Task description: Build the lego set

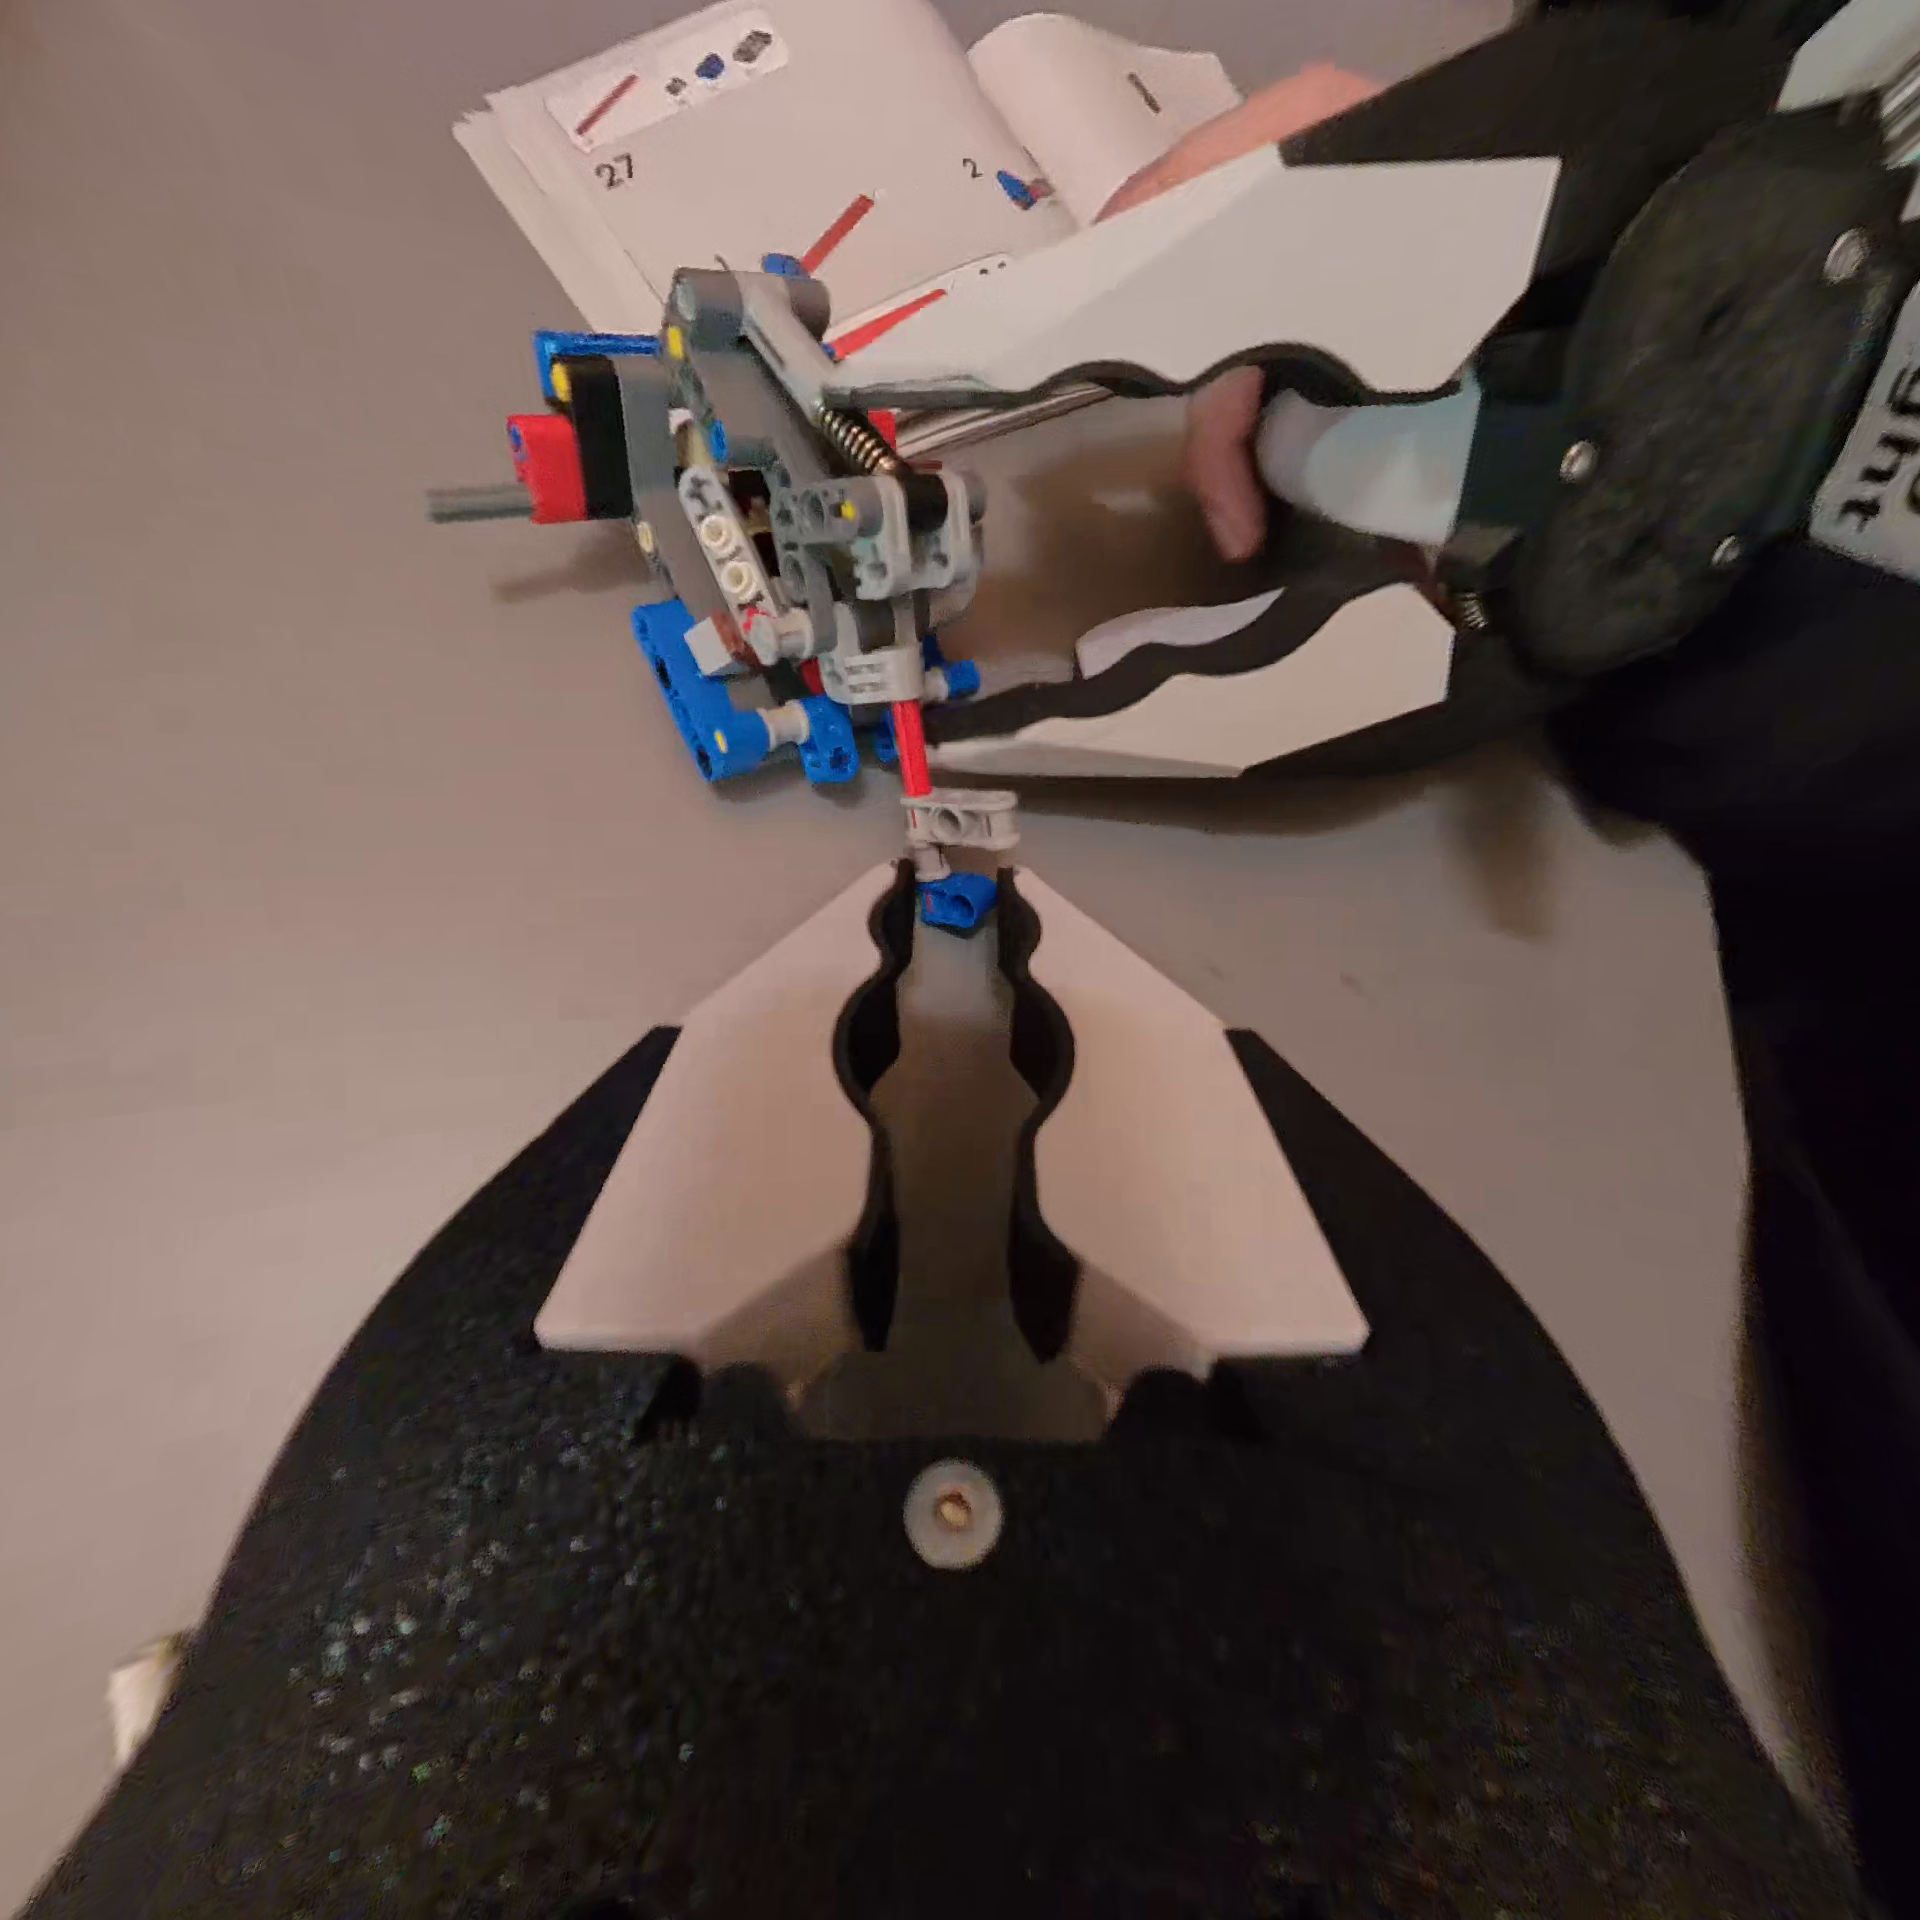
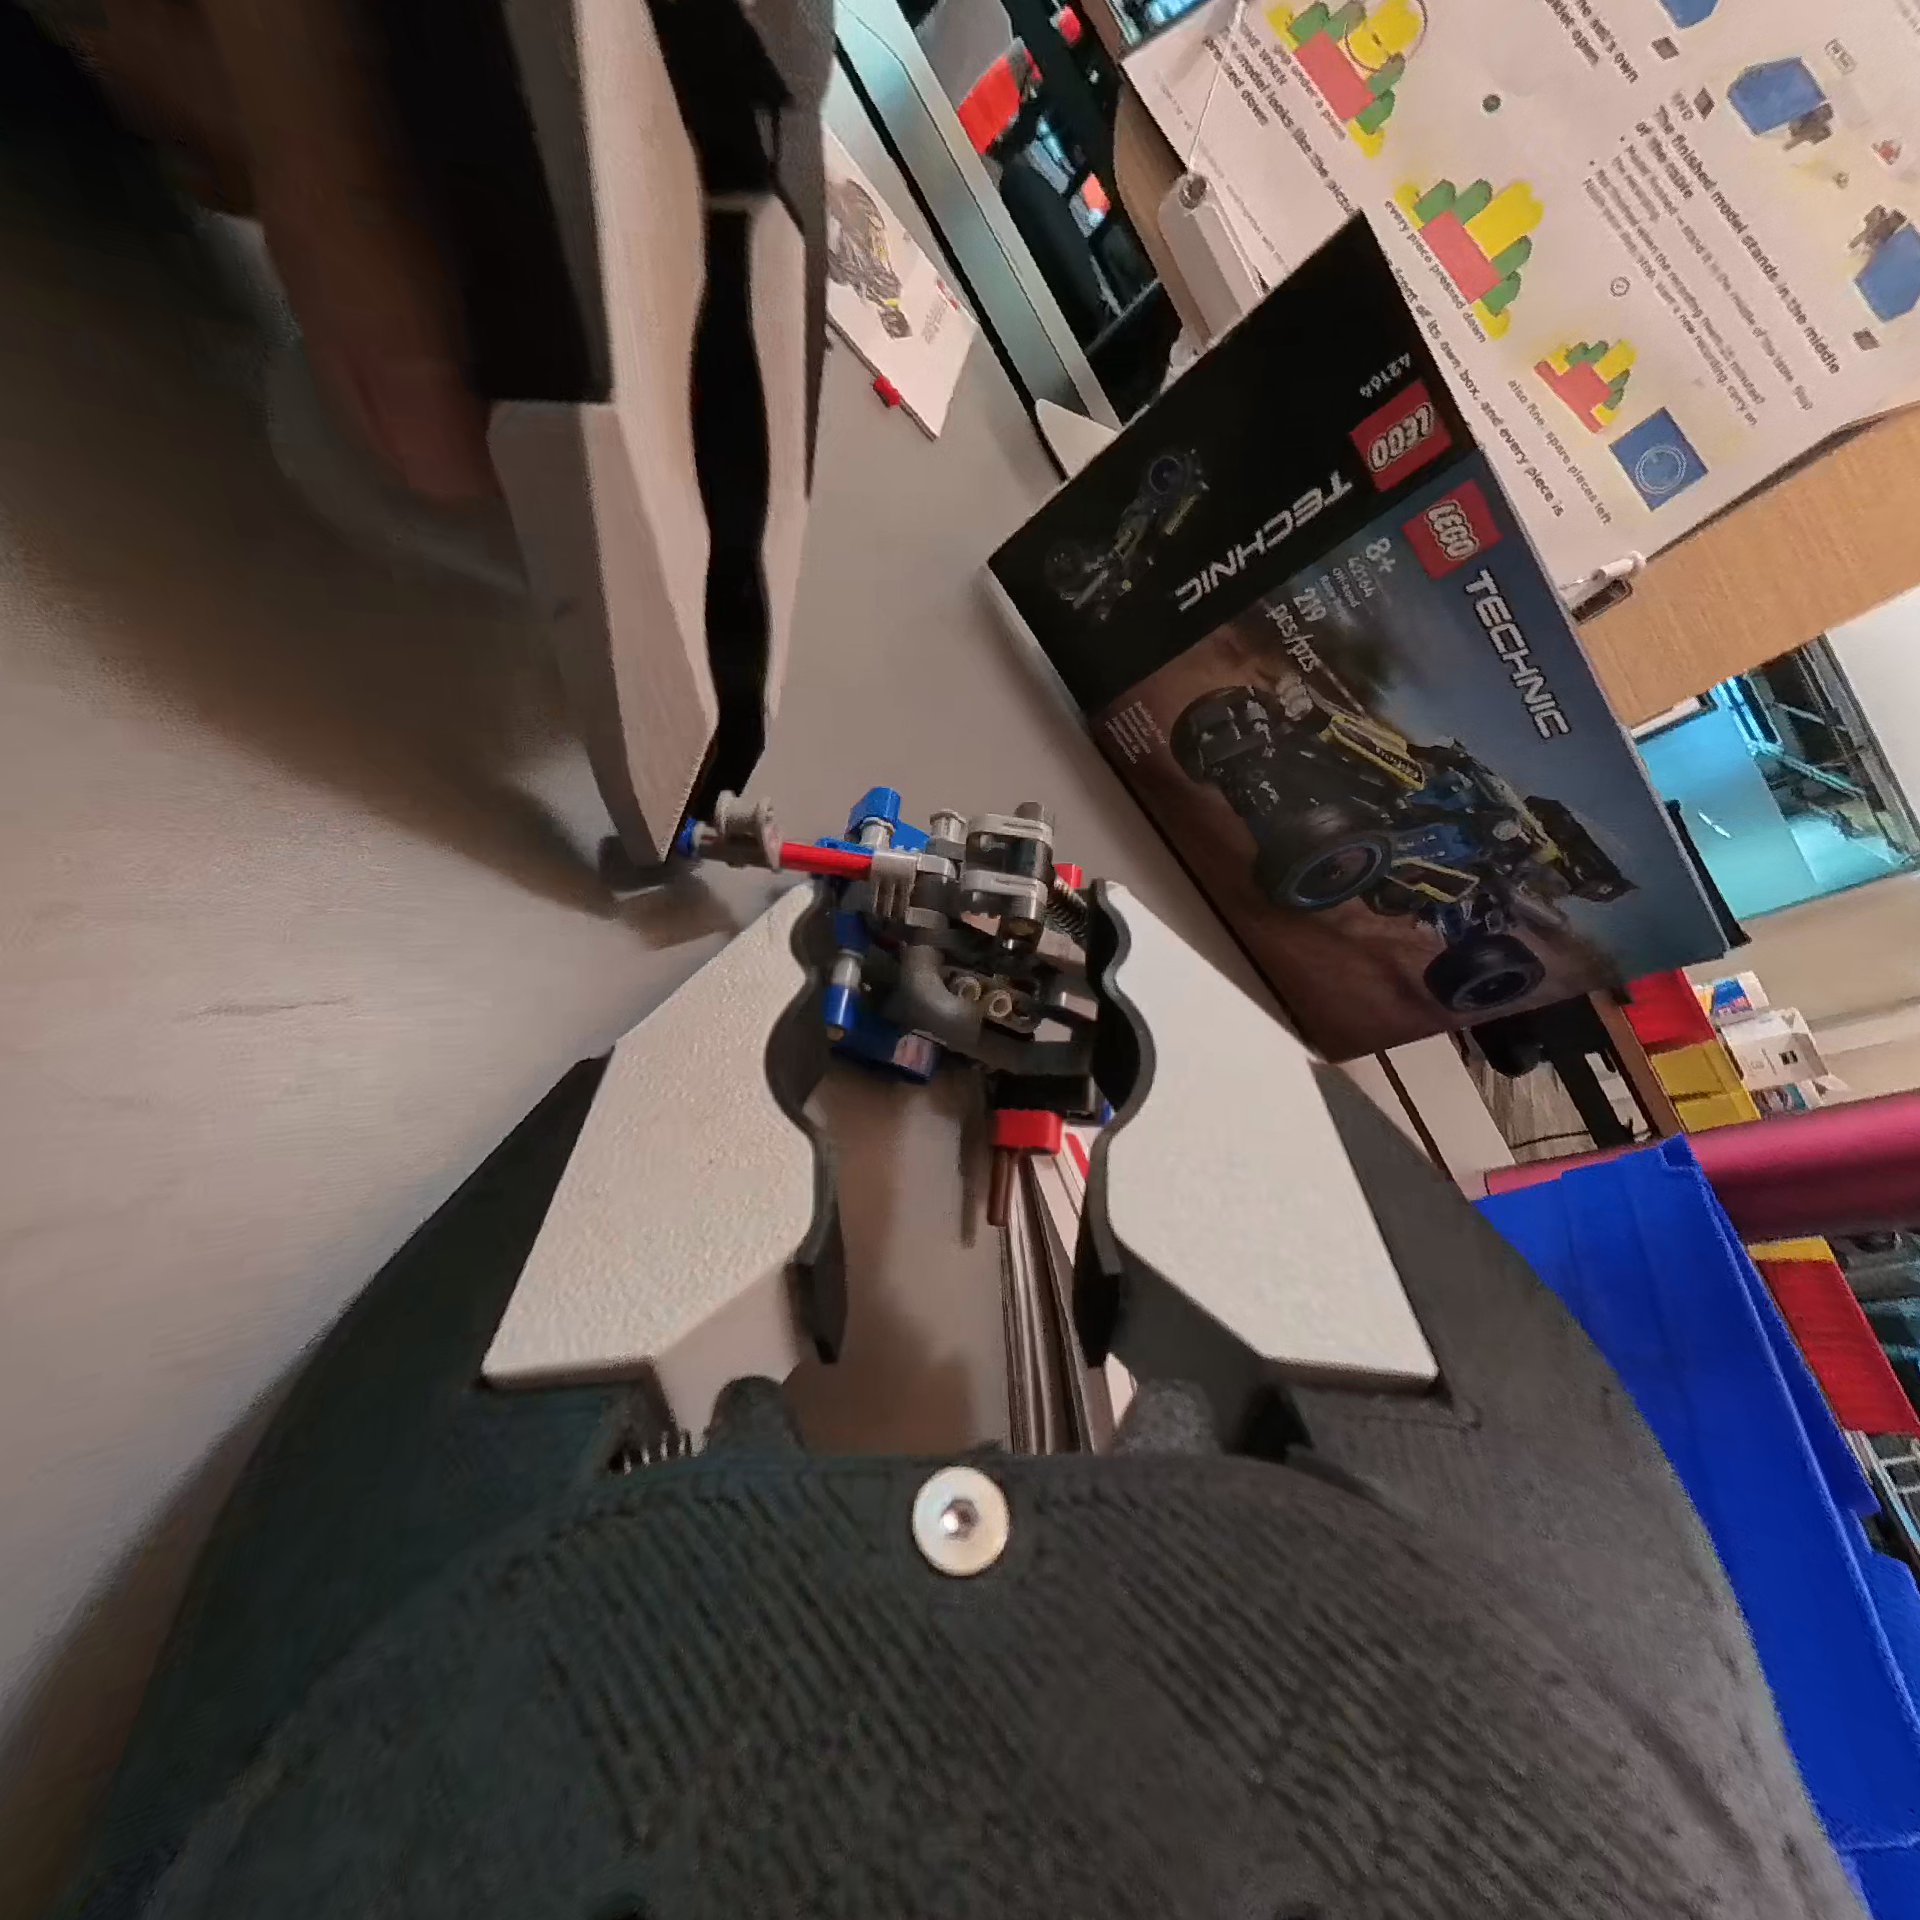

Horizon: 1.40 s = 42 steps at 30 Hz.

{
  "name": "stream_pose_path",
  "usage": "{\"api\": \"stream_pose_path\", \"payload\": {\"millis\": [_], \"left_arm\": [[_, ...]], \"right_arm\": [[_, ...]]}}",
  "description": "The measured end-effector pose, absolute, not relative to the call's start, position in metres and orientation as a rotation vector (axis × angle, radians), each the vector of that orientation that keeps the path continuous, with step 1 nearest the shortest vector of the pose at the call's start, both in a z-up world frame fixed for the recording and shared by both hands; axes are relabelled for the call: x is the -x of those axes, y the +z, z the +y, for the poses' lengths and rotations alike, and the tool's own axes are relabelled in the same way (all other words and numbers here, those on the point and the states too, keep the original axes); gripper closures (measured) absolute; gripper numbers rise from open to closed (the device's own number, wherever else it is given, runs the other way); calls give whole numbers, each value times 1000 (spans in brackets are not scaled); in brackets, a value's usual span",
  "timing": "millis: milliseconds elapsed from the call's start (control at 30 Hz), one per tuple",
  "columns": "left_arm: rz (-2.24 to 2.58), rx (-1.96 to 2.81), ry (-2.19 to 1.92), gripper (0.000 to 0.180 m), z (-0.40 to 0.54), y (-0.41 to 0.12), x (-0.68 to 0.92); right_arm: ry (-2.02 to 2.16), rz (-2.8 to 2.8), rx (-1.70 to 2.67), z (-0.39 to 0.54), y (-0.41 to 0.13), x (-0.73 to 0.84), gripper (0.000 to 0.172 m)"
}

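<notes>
The left gripper (image 1: 954, 896) was closed on a small blue connector (image 1: 954, 902), both black pads bearing on its sides at the very fingertips. The connector sat at the near end of a short chain: a grey pin, then a light grey cross-piece (image 1: 958, 821), then a red axle (image 1: 912, 740) running up into the brick assembly (image 1: 774, 520) at the centre of the left wrist view.

The right gripper (image 2: 956, 935) was clamped across that assembly (image 2: 966, 935), its jaws wide apart and pressing on the blue side and on the spring side. In the left wrist view the same gripper entered from the right of the frame.

An open instruction booklet (image 1: 790, 135) lay on the worktop (image 1: 260, 831) at the upper centre of the frame, behind the assembly. A product box (image 2: 1351, 675) stood at the right of the right wrist view, with a blue bin (image 2: 1662, 1403) at the lower right.

Assessment: the left hold was shallow, at the pad tips only, so the connector could pivot or slip. Any push or pull is best kept strictly in line with the red axle. The right gripper should brace the assembly without squeezing the spring (image 2: 1070, 899). Blur limited finer judgement.
</notes>
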<state>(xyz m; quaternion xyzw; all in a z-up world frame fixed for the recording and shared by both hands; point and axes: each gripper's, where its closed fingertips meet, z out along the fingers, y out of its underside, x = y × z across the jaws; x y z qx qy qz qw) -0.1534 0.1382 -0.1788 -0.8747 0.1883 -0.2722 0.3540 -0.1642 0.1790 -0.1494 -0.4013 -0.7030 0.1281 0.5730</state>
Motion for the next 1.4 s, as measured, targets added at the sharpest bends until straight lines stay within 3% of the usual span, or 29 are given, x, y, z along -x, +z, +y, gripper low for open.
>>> {"api": "stream_pose_path", "payload": {"millis": [133, 1067, 1400], "left_arm": [[516, 2257, -698, 168, 139, -179, 155], [703, 2251, -685, 167, 134, -183, 155], [706, 2244, -623, 167, 136, -183, 156]], "right_arm": [[322, -1680, 919, 174, -151, 164, 119], [491, -1648, 854, 156, -135, 162, 117], [467, -1643, 924, 159, -138, 168, 107]]}}
